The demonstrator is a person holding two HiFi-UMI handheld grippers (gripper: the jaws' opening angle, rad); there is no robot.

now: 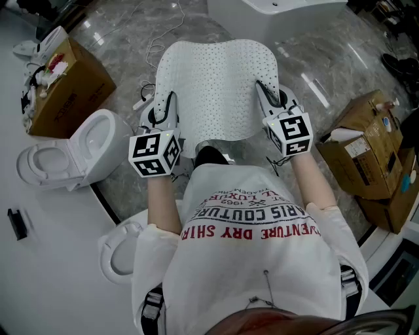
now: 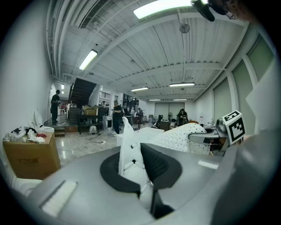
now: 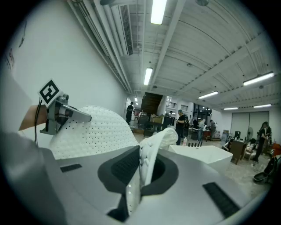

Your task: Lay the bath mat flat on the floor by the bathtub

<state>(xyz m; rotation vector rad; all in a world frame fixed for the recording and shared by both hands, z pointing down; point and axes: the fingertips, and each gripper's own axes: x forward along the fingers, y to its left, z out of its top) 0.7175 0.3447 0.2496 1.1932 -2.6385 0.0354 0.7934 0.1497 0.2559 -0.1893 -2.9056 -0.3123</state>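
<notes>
Short of the bathtub (image 1: 281, 16): nothing laid on the floor yet.
Bath mat (image 1: 216, 85): hung spread between both tools, bowed in the middle, seemingly clear of the floor, far edge toward the bathtub.
Left gripper (image 1: 171, 99): clenched on the mat's near left edge.
Right gripper (image 1: 262, 88): clenched on the near right edge.
Done: lifted and opened wide.
Left to do: lowering beside the bathtub, flattening, letting go.
Around: toilet (image 1: 65, 157) and cardboard box (image 1: 72, 98) well left of the bathtub; more boxes (image 1: 366, 150) off to its right.
In the way: probably the white cable (image 1: 157, 46) just left of the bathtub; dark shoe (image 1: 211, 156) below the near edge.
</notes>
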